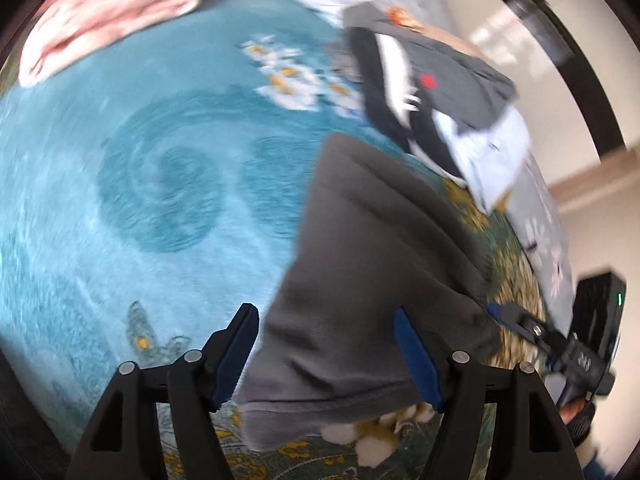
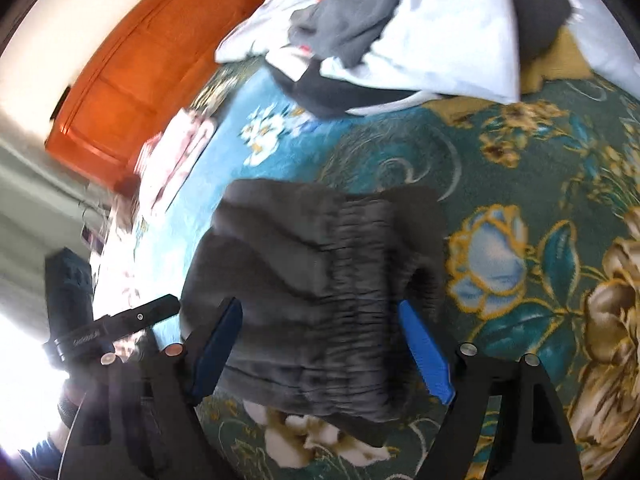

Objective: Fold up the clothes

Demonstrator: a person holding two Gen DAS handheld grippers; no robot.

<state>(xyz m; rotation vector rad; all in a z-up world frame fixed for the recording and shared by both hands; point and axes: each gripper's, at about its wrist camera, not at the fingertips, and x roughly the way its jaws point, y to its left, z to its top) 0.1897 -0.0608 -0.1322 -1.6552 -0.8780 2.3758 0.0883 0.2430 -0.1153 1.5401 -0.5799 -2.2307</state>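
Note:
A grey garment lies folded on the teal flowered blanket. In the right wrist view its gathered elastic waistband runs toward the camera. My left gripper is open, its blue pads wide apart on either side of the garment's near end. My right gripper is also open and straddles the waistband end. Each gripper shows at the edge of the other's view: the right gripper at the garment's right edge, the left gripper at its left. Motion blurs both views.
A pile of unfolded clothes in dark grey, black and white lies behind the garment, with pale blue cloth beside it. A pink cloth sits far left. White bedding and an orange wooden headboard are at the back.

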